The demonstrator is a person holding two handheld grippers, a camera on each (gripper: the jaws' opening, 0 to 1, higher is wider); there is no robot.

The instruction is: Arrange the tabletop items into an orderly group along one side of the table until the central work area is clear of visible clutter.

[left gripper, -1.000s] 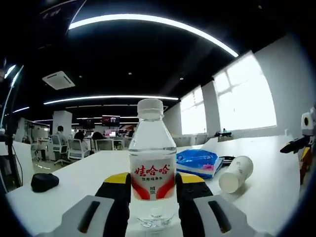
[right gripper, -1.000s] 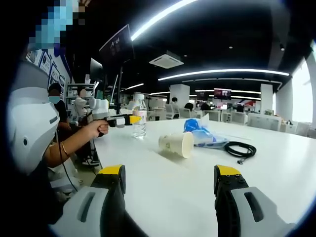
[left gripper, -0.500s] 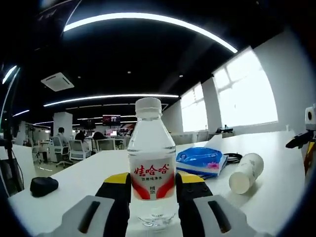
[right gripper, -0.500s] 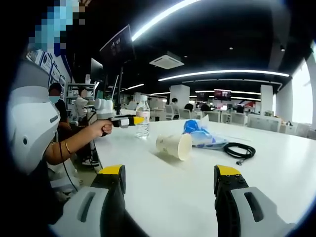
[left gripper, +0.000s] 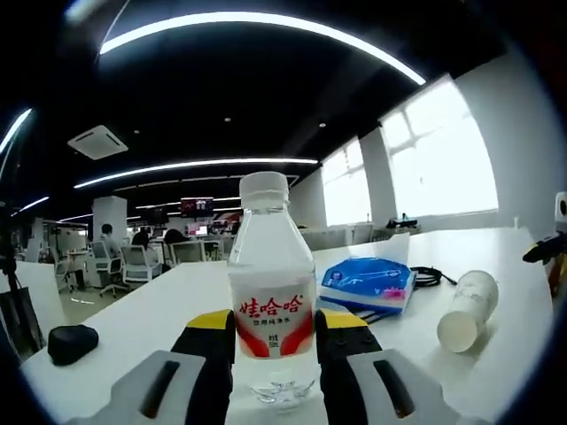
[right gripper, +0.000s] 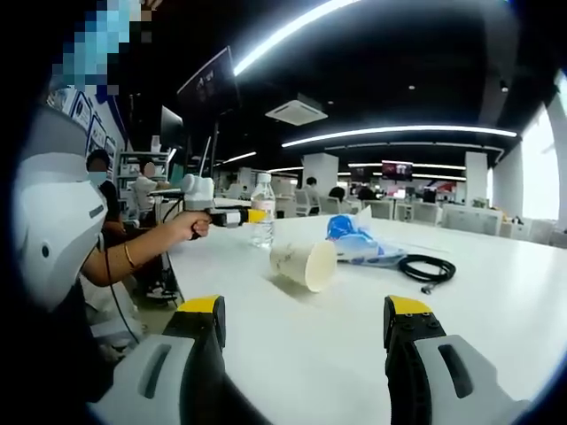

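Left gripper (left gripper: pixel 275 335) is clamped on the clear water bottle (left gripper: pixel 272 292), standing upright on the white table (left gripper: pixel 159 310). Just past it: a tipped paper cup (left gripper: pixel 468 310), looks empty. Right gripper (right gripper: pixel 301 323) jaws apart, holding nothing.

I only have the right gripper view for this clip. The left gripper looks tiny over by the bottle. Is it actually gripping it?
Observer: Yes. In the left gripper view, the left gripper has both yellow-tipped jaws pressed against the water bottle, at its red label.
Operator: Is anything on the table past the bottle that I can't see?
Observer: A small black object lies on the table, towards that view's left and apart from the other items. It is too blurred to identify.
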